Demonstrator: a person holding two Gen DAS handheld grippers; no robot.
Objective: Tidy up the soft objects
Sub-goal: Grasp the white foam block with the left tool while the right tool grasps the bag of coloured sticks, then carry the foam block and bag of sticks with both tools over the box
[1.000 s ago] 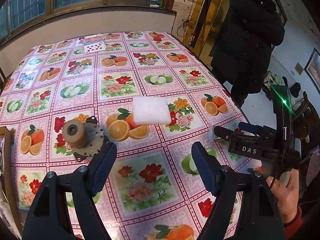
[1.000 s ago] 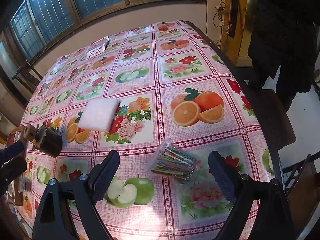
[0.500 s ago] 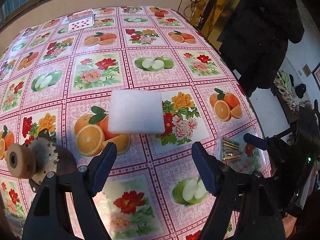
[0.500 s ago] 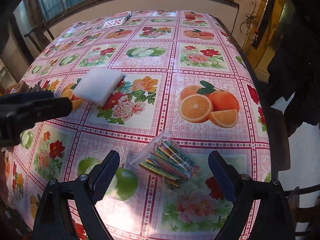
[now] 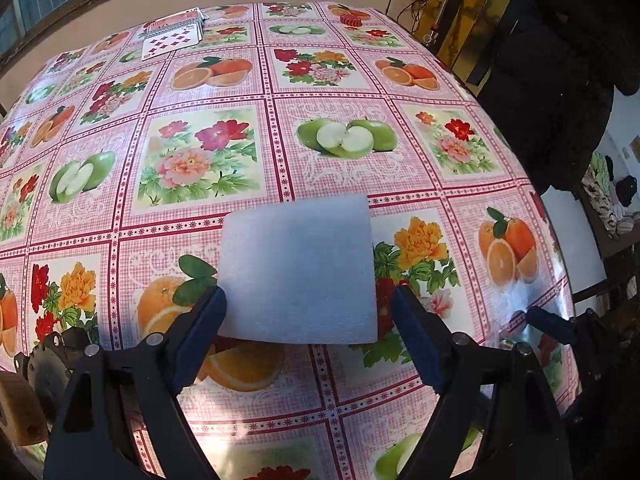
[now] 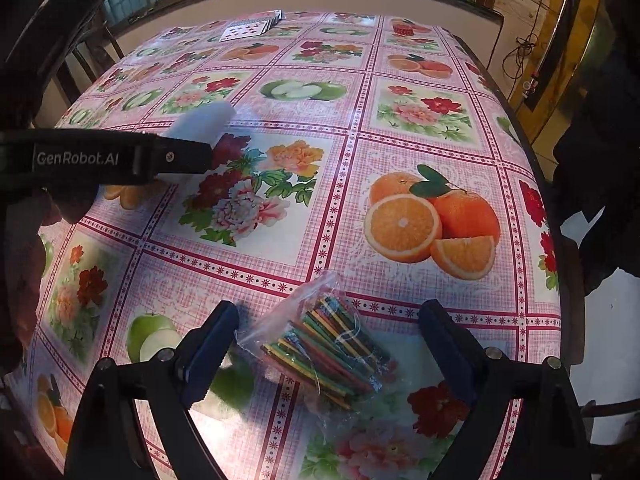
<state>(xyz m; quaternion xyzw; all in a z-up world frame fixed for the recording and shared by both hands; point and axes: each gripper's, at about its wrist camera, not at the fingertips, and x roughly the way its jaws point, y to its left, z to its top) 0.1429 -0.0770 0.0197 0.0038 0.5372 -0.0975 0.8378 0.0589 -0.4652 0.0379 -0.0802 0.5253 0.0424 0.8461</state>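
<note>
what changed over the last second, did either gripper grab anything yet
The left gripper moved forward to the white foam pad, its open fingers now on either side of the pad's near edge. The right gripper closed in on the bag of coloured sticks, also open. Nothing is gripped. Pad, bag and playing cards lie where they were.

We see our left gripper (image 5: pixel 306 308) with its two blue-padded fingers (image 5: pixel 200 332) spread wide, reaching toward twelve o'clock from the bottom edge of its own view. From the right wrist view the same left gripper (image 6: pixel 192 156) enters from nine o'clock as a dark bar, pointing toward three o'clock. Our right gripper (image 6: pixel 328 336) likewise has its jaws spread wide apart, fingers (image 6: pixel 212 340) rising from six o'clock; it closes on nothing. In the left wrist view a fingertip of the right gripper (image 5: pixel 550 324) shows at four o'clock.
</note>
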